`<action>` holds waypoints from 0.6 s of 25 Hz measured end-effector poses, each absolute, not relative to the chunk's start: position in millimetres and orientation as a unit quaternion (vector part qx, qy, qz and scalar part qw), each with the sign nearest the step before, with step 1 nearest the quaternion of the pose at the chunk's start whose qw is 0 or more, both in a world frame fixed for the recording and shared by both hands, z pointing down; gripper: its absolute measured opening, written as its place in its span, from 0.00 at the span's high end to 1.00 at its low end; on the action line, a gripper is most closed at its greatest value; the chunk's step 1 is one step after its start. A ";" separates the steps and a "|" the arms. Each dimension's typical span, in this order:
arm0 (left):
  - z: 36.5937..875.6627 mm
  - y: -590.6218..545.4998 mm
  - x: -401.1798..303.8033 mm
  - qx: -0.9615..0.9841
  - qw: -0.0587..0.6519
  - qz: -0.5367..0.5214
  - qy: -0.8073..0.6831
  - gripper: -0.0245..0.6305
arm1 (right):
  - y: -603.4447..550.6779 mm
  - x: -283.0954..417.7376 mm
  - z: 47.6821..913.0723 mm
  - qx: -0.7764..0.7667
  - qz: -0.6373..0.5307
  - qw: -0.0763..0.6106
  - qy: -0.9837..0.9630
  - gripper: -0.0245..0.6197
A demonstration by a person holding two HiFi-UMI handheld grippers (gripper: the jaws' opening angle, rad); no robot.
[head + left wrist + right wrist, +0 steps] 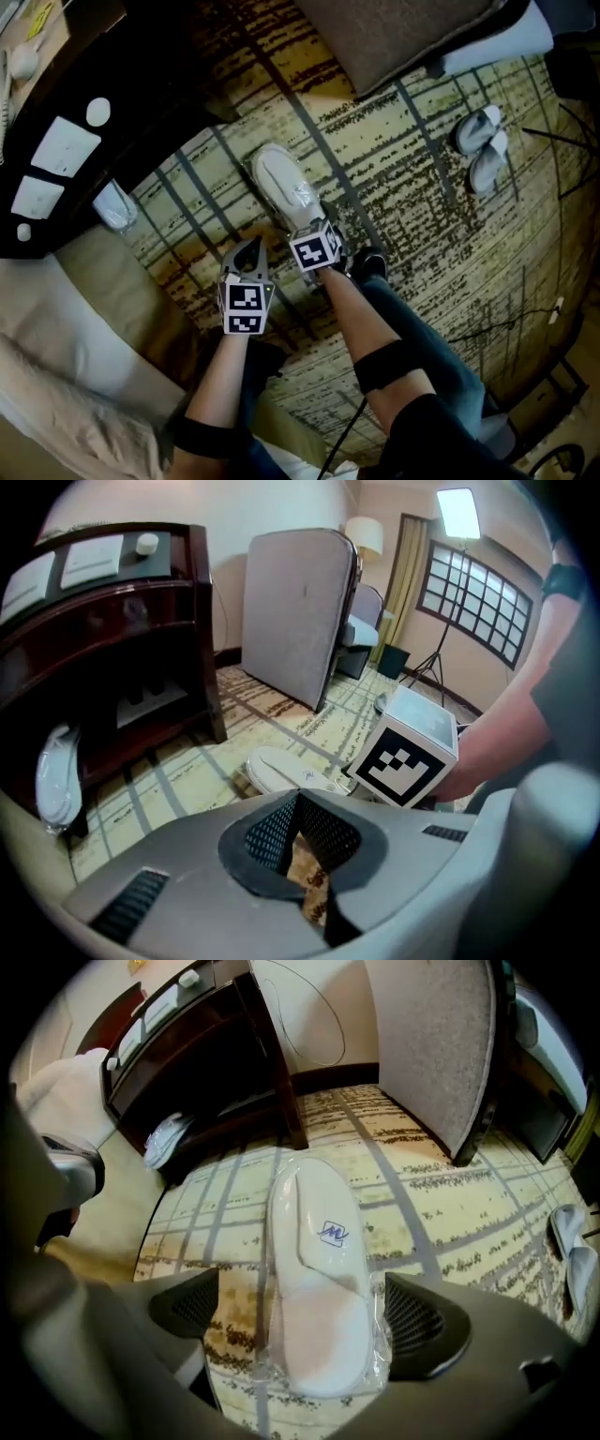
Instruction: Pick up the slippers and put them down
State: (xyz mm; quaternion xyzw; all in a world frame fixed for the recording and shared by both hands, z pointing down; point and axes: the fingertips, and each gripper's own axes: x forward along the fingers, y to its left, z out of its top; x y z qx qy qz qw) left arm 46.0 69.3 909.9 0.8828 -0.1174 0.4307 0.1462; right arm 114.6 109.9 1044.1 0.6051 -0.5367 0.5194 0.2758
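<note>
Straddling a wrapped white slipper on the patterned carpet

Right hand-held gripper (pixel 305 1314) has its jaws spread wide, the dark mesh pads standing on either side of the slipper's (pixel 319 1260) heel end. A clear gap shows at the left pad, and only the crinkled wrap comes close to the right one. The slipper is white, sealed in clear plastic, with a small blue logo on its upper. It lies flat on the carpet (pixel 450 1213), its toe pointing away from the jaws. The left hand-held gripper (pixel 300 832) is pressed together and empty, just beside the right one and short of the slipper. Farther out, another wrapped slipper (pixel 114 206) sits under the dark tabletop (pixel 56 159), and a loose pale pair (pixel 480 145) lies well apart.
</note>
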 end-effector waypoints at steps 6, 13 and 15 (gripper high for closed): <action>958.6 53.1 49.1 0.885 0.146 0.420 -0.137 0.96 | 95.9 129.0 1086.3 0.620 0.489 0.285 -0.543 0.05; 996.8 55.2 48.9 0.884 0.158 0.415 -0.147 0.96 | 90.4 126.6 1118.9 0.616 0.461 0.291 -0.569 0.05; 1002.7 57.6 45.0 0.883 0.159 0.416 -0.147 0.96 | 89.7 123.9 1120.9 0.617 0.453 0.277 -0.580 0.08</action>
